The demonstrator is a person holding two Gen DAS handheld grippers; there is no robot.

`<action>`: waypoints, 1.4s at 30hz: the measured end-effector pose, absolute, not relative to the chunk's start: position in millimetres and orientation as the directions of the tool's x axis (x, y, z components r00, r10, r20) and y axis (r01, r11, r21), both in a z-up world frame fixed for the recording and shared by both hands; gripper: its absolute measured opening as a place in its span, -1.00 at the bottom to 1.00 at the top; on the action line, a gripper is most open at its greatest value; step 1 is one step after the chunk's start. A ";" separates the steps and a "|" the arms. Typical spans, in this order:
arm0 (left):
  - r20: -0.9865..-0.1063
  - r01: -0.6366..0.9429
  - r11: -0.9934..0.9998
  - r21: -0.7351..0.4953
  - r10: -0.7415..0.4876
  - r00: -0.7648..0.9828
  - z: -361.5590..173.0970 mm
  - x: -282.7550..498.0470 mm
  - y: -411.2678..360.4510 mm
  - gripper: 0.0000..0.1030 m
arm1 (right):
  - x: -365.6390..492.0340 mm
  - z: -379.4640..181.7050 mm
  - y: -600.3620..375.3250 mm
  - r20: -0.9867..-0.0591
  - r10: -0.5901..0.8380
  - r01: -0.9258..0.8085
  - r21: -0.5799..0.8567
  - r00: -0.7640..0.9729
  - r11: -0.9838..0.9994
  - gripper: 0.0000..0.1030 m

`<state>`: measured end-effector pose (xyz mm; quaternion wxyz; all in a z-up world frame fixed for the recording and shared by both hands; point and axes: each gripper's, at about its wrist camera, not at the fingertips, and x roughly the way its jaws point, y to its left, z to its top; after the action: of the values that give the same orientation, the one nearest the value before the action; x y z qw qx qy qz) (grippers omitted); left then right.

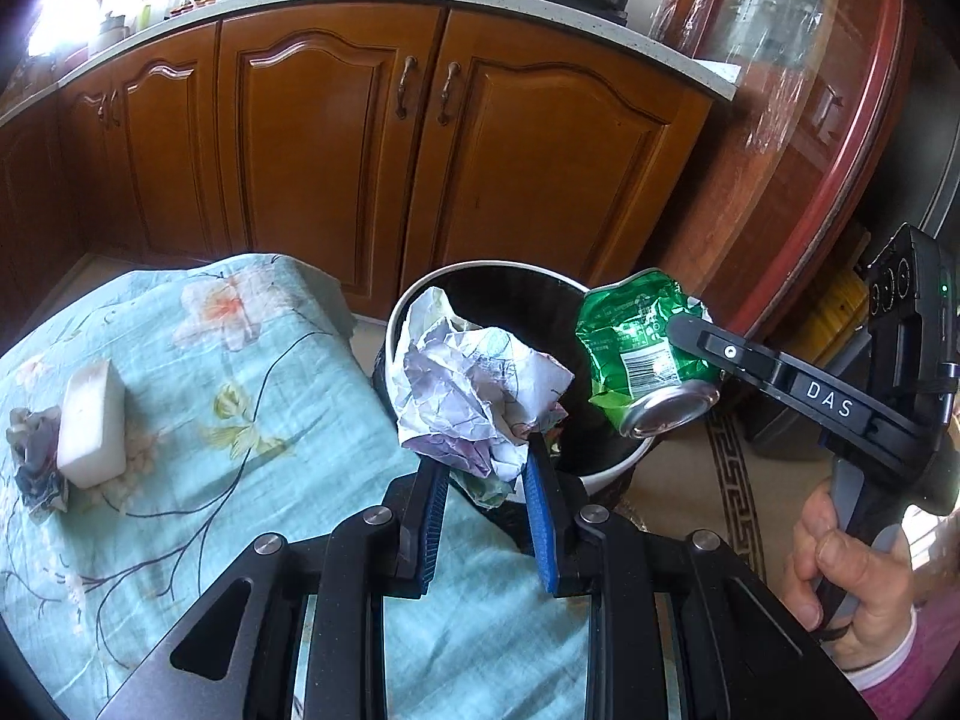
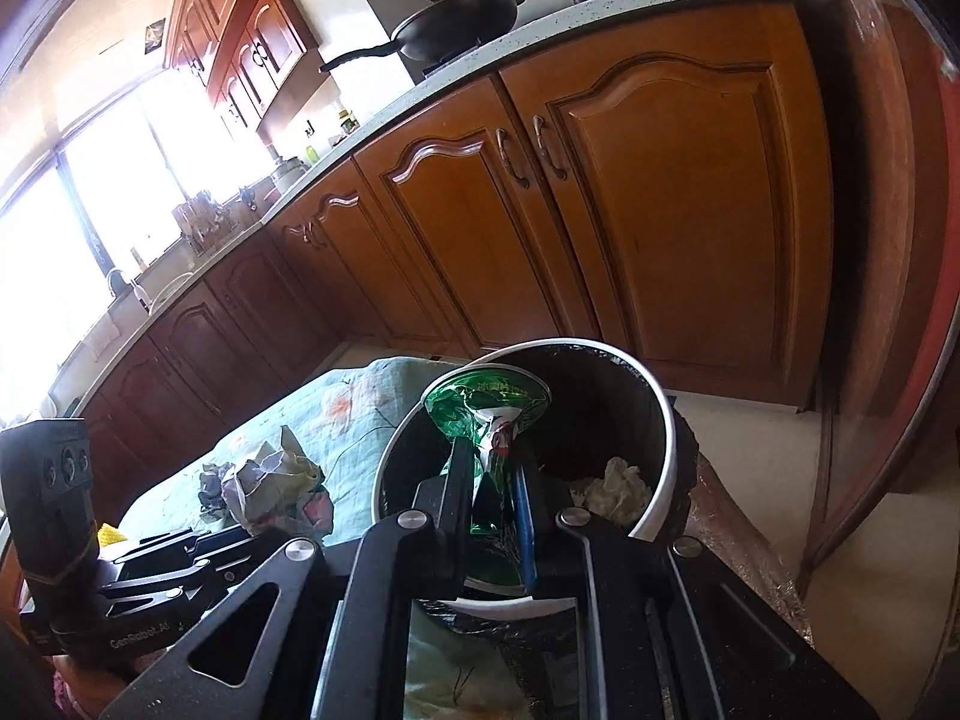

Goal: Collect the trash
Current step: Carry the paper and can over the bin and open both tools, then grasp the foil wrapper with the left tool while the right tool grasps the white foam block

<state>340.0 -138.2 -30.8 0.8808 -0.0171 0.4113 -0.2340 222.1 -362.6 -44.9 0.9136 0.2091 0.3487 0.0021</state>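
Right gripper [image 1: 684,330] – "DAS" – clamping green can [image 1: 636,354], over bin [image 1: 606,474]

Crumpled paper [image 1: 474,384] and crushed green can [image 1: 642,354] hang over the white-rimmed bin [image 1: 606,474].

Green can [image 1: 642,348], teal floral cloth [image 1: 198,372], white-rimmed black bin [image 2: 663,420]
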 end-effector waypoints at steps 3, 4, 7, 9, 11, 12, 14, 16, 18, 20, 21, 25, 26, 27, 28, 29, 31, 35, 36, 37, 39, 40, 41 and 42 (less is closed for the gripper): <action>-0.730 0.404 0.888 -0.219 -0.424 0.536 -34.9 352.6 -148.9 -0.54 | 228.5 -49.8 -372.0 -0.647 0.135 0.157 0.373 0.750 0.915 -0.76; -0.735 0.406 0.887 -0.219 -0.424 0.530 -36.6 356.6 -152.3 -0.54 | 230.6 -51.6 -374.3 -0.651 0.135 0.160 0.373 0.747 0.914 -0.76; -0.744 0.413 0.885 -0.216 -0.423 0.517 -41.7 367.9 -163.7 -0.54 | 236.8 -57.2 -379.6 -0.665 0.129 0.167 0.362 0.735 0.917 -0.76; -0.752 0.416 0.885 -0.208 -0.417 0.510 -44.7 375.6 -171.8 -0.54 | 241.5 -61.2 -382.6 -0.675 0.126 0.171 0.355 0.727 0.919 -0.76; -0.762 0.421 0.885 -0.200 -0.410 0.501 -48.6 383.7 -179.3 -0.54 | 245.8 -65.2 -385.0 -0.684 0.124 0.172 0.349 0.719 0.921 -0.76; -0.766 0.423 0.885 -0.193 -0.405 0.499 -50.2 386.8 -183.2 -0.54 | 247.4 -67.0 -386.0 -0.687 0.125 0.173 0.347 0.716 0.922 -0.76; -0.775 0.425 0.886 -0.184 -0.398 0.492 -54.0 392.6 -189.2 -0.54 | 250.4 -70.1 -387.6 -0.693 0.123 0.175 0.344 0.711 0.922 -0.76; -0.780 0.425 0.887 -0.179 -0.392 0.488 -57.8 397.9 -193.0 -0.54 | 252.6 -72.6 -389.8 -0.696 0.124 0.177 0.344 0.707 0.922 -0.76; -0.783 0.424 0.888 -0.179 -0.389 0.485 -60.9 399.7 -196.0 -0.53 | 254.8 -74.8 -391.6 -0.699 0.123 0.180 0.344 0.704 0.922 -0.76; -0.788 0.421 0.890 -0.178 -0.385 0.481 -64.5 402.4 -199.5 -0.53 | 257.7 -76.7 -393.0 -0.703 0.126 0.181 0.345 0.700 0.921 -0.76; -0.790 0.419 0.890 -0.179 -0.383 0.478 -65.7 402.5 -201.1 -0.52 | 259.3 -76.6 -391.7 -0.706 0.126 0.181 0.343 0.697 0.922 -0.76; -0.799 0.410 0.894 -0.183 -0.378 0.468 -68.4 407.5 -208.9 -0.34 | 264.9 -79.6 -392.1 -0.714 0.131 0.180 0.342 0.687 0.922 -0.75; -0.799 0.403 0.897 -0.184 -0.375 0.471 -66.1 407.7 -207.9 -0.26 | 266.8 -80.2 -392.9 -0.715 0.139 0.178 0.350 0.685 0.920 -0.67; -0.799 0.398 0.898 -0.187 -0.375 0.470 -66.0 408.3 -209.1 -0.20 | 267.6 -81.3 -394.5 -0.713 0.149 0.179 0.364 0.685 0.914 -0.65; -0.797 0.394 0.899 -0.192 -0.377 0.472 -65.4 408.0 -209.7 -0.12 | 268.0 -82.5 -396.3 -0.713 0.153 0.182 0.371 0.684 0.911 -0.61; -0.793 0.392 0.899 -0.196 -0.381 0.476 -63.8 404.8 -210.1 -0.06 | 268.3 -82.9 -397.5 -0.713 0.156 0.185 0.375 0.684 0.908 -0.44; -0.785 0.391 0.899 -0.195 -0.382 0.487 -61.2 400.9 -209.5 0.05 | 265.4 -82.2 -399.2 -0.704 0.158 0.190 0.389 0.693 0.902 -0.12; -0.771 0.376 0.907 -0.192 -0.376 0.513 -58.4 388.5 -202.9 0.10 | 255.5 -80.3 -397.9 -0.690 0.166 0.189 0.408 0.705 0.893 -0.04; -0.767 0.368 0.908 -0.199 -0.378 0.519 -58.3 385.1 -198.4 0.11 | 253.2 -79.9 -396.9 -0.685 0.171 0.187 0.416 0.708 0.890 0.08; -0.762 0.359 0.910 -0.208 -0.381 0.524 -58.1 381.2 -193.8 0.13 | 250.1 -79.2 -395.3 -0.680 0.176 0.185 0.423 0.712 0.887 0.16; -0.755 0.336 0.915 -0.223 -0.380 0.534 -59.3 372.9 -182.3 0.16 | 246.2 -77.5 -391.0 -0.669 0.189 0.174 0.437 0.719 0.883 0.45; -0.752 0.321 0.919 -0.231 -0.378 0.540 -60.0 367.6 -175.7 0.17 | 243.2 -76.2 -387.3 -0.662 0.196 0.166 0.443 0.724 0.881 0.48; -0.750 0.308 0.921 -0.237 -0.375 0.545 -60.7 364.2 -168.9 0.17 | 241.1 -74.7 -383.4 -0.658 0.201 0.160 0.446 0.726 0.881 0.52; -0.748 0.293 0.924 -0.244 -0.372 0.550 -60.7 360.2 -157.2 0.18 | 238.6 -73.4 -379.0 -0.654 0.207 0.153 0.449 0.728 0.880 0.59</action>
<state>360.2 -157.2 -60.7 0.8791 -0.0453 0.4350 -0.1893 238.6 -379.0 -73.4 0.8969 0.2441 0.3685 0.0151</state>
